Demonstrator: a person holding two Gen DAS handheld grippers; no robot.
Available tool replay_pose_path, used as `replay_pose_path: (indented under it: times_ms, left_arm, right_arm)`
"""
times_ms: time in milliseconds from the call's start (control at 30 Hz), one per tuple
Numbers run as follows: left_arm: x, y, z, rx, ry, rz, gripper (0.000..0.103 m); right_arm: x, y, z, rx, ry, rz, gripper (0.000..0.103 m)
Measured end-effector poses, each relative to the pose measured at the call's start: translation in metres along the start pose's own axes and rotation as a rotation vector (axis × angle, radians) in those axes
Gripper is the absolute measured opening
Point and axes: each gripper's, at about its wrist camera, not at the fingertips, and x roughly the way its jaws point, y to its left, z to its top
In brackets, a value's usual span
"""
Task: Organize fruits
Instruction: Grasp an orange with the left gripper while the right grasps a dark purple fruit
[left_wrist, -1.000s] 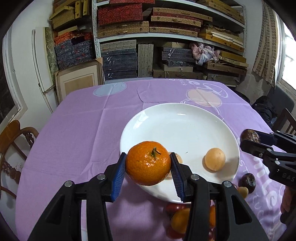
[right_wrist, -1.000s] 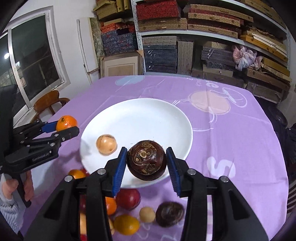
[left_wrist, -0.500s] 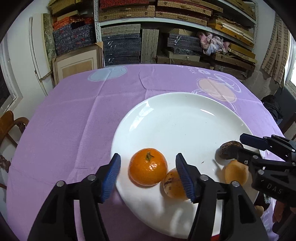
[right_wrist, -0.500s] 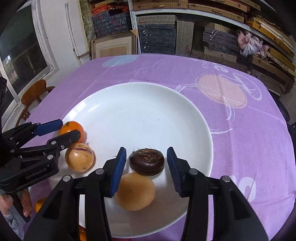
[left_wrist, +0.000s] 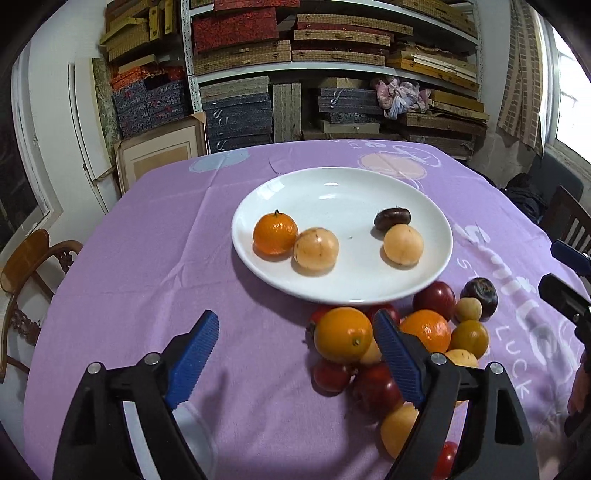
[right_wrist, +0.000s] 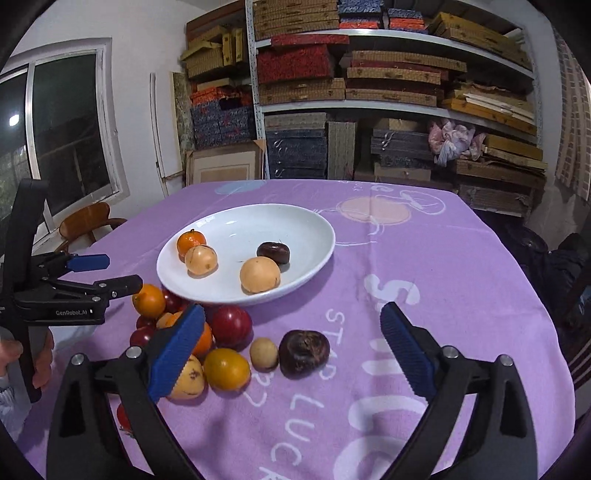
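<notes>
A white plate (left_wrist: 332, 195) (right_wrist: 295, 225) on the purple cloth holds a mandarin (left_wrist: 275, 233) (right_wrist: 191, 242), a dark brown fruit (left_wrist: 392, 218) (right_wrist: 273, 252) and two pale yellow fruits (left_wrist: 316, 246) (left_wrist: 403, 245). A pile of loose fruit lies in front of it: an orange (left_wrist: 342, 334), red fruits (right_wrist: 231, 325), a dark fruit (right_wrist: 303, 353). My left gripper (left_wrist: 295, 360) is open and empty above the cloth, left of the pile. My right gripper (right_wrist: 291, 350) is open and empty over the dark fruit.
Shelves stacked with boxes (left_wrist: 295, 55) stand behind the table. A wooden chair (left_wrist: 33, 266) is at the left edge, another chair (left_wrist: 569, 218) at the right. A window (right_wrist: 55, 129) is on the left wall.
Both grippers have let go of their fruit on the plate, opened wide and pulled back toward the near edge. The mandarin and the dark fruit now lie on the plate.
</notes>
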Motion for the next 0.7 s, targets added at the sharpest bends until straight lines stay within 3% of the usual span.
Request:
replay_pose_path:
  times_ms: [233,433,600,700]
  left_arm:
    - [0.024,0.002,-0.008,-0.058,0.032,-0.022,0.086]
    - [0.032,0.006,-0.008,-0.098,0.037,-0.057,0.085]
    - [0.03,0.004,-0.009,-0.087,0.023,-0.068,0.071]
    - [0.03,0.001,-0.01,-0.069,0.022,-0.064,0.047]
  right_arm:
    - [0.015,-0.029,-0.005,0.104,0.067,0.008,0.094]
    - [0.015,-0.045,-0.005,0.191,0.069,0.03,0.094]
    - [0.018,-0.041,-0.007,0.179,0.086,0.031,0.094]
    - [0.021,-0.037,-0.008,0.161,0.095,0.034,0.094]
